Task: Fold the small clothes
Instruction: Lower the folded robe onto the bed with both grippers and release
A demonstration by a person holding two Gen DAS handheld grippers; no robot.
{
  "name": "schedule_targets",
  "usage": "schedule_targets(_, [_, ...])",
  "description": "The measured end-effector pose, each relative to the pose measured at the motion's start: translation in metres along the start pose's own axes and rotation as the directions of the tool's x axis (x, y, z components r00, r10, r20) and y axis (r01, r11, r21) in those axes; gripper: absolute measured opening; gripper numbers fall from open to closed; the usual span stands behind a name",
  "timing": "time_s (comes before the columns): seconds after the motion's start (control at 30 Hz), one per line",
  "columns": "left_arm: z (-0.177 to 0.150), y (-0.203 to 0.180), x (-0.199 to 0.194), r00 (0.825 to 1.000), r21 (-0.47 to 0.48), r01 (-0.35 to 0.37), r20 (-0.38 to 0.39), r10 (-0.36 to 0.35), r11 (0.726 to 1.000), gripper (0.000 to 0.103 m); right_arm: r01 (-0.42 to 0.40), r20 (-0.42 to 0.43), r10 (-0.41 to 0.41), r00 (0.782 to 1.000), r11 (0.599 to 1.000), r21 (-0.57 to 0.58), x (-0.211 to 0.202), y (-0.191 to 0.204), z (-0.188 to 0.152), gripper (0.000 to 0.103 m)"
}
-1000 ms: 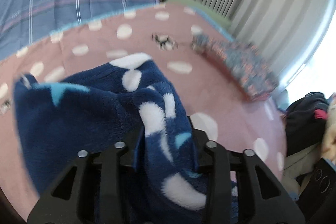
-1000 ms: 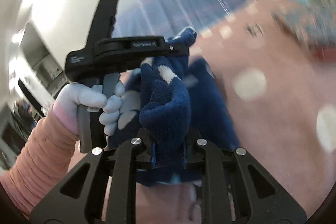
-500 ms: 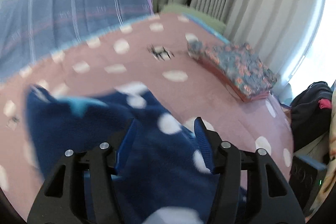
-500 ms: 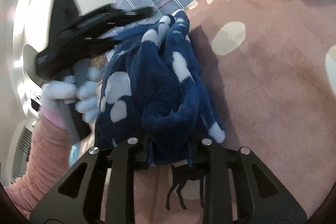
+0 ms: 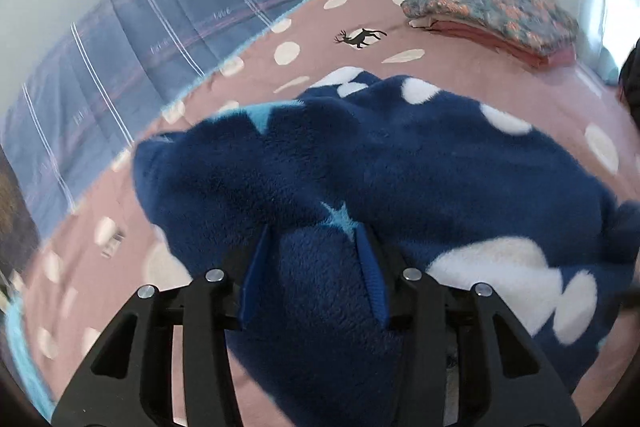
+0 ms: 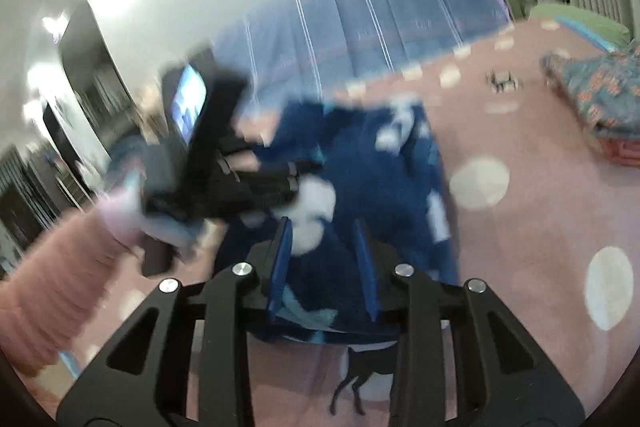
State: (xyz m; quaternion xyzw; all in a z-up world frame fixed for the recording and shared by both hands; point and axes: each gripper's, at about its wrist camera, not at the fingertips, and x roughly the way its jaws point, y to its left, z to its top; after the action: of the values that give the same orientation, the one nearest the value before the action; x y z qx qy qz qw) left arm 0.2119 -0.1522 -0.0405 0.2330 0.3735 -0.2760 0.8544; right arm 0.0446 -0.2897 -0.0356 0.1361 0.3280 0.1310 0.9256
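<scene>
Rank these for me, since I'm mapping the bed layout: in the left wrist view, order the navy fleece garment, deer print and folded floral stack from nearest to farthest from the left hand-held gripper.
1. Navy fleece garment, between the left hand-held gripper fingers.
2. Deer print, on the bedspread beyond, centre.
3. Folded floral stack, far right.
</scene>
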Motion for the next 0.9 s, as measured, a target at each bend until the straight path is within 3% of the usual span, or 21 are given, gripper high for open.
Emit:
schedule_targets(0.07, [0.0,0.005,0.011,0.999,-0.013,0.045,-0.003,-0.045,0.999,0.045,0.095,-0.09,-0.092,0.992,0.995,0.028,0.042,-0.019,-0.02,0.032])
schedule_targets(0.13, [-0.001,0.0,0.016,0.999,0.0,0.035,0.013,-0.035,0.999,0.046,0.081,-0.031,-0.08,0.996,0.997,0.02,0.042,-0.023,-0.032,0.032])
schedule_targets(0.4, [-0.005,-0.002,0.004,0.998,-0.023,0.027,0.061,-0.025,0.999,0.048,0.106,-0.074,-0.104,0.992,0.994,0.02,0.043,-0.016,-0.03,0.032])
schedule_targets(0.5, [-0.001,0.022,-0.021,0.985,-0.101,0.138,0.118,-0.126,0.985,0.048,0.11,-0.083,-0.109,0.991,0.994,0.007,0.044,-0.017,-0.027,0.032])
schedule_targets(0.53, [0.002,0.036,-0.028,0.981,-0.146,0.152,0.144,-0.131,0.978,0.048,0.11,-0.086,-0.109,0.99,0.994,0.005,0.046,-0.016,-0.027,0.032])
schedule_targets(0.63, [0.011,0.076,-0.039,0.985,-0.231,0.064,0.171,-0.024,0.971,0.044,0.105,-0.095,-0.103,0.99,0.994,0.014,0.046,-0.017,-0.025,0.032])
schedule_targets(0.73, [0.018,0.103,-0.026,0.991,-0.285,0.018,0.134,0.021,0.958,0.04,0.115,-0.099,-0.114,0.989,0.993,0.007,0.048,-0.015,-0.025,0.033])
schedule_targets(0.87, [0.02,0.102,0.02,0.998,-0.26,-0.022,0.049,0.036,0.965,0.041,0.123,-0.094,-0.123,0.988,0.992,-0.001,0.049,-0.014,-0.025,0.034])
schedule_targets(0.9, [0.016,0.093,0.042,0.997,-0.211,-0.069,0.0,0.071,0.975,0.042,0.121,-0.094,-0.121,0.988,0.993,0.001,0.05,-0.015,-0.025,0.034])
